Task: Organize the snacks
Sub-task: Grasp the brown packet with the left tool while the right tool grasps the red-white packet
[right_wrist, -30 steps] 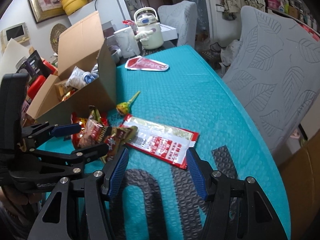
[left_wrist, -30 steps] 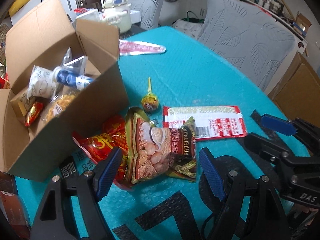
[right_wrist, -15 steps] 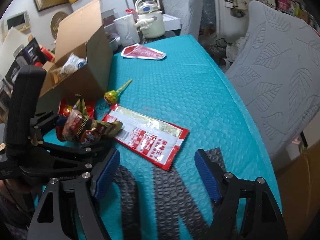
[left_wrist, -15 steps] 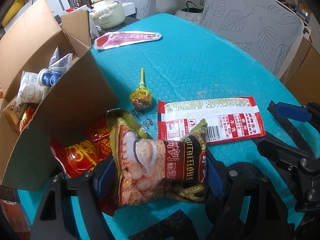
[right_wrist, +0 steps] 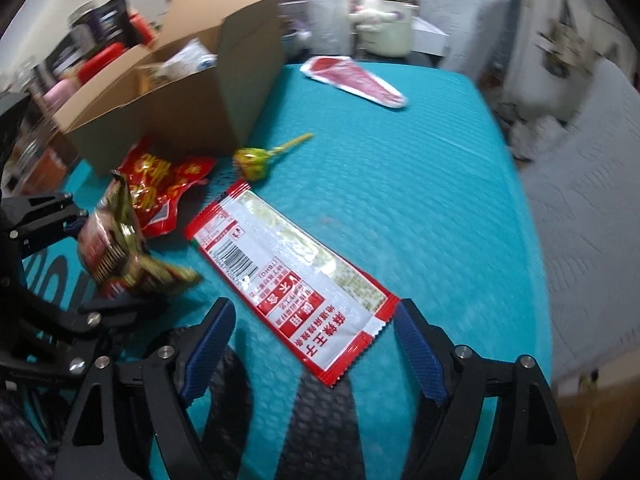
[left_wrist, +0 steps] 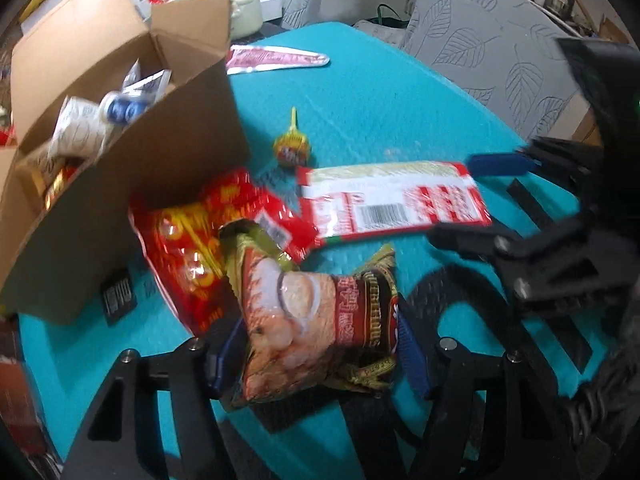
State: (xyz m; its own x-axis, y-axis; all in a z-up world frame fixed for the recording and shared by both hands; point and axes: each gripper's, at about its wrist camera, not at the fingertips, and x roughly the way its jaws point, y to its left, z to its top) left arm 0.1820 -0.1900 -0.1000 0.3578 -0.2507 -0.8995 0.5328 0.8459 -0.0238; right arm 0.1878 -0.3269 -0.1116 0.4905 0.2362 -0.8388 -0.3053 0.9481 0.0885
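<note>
Now closing: left gripper (left_wrist: 316, 354) jaws, blue pads pressed on both sides of the brown nut bag (left_wrist: 316, 320), just in front of the cardboard box (left_wrist: 132, 216). Opening: right gripper (right_wrist: 316, 350) jaws, spread wide on either side of the near end of the long red-and-white packet (right_wrist: 292, 276), pads clear of it. Against the box's front wall, a red snack bag (left_wrist: 208, 240); beside its near corner, a lollipop (right_wrist: 256, 158). Beyond the box, a flat red wrapper (right_wrist: 354, 80) on the teal table (right_wrist: 420, 184).
</note>
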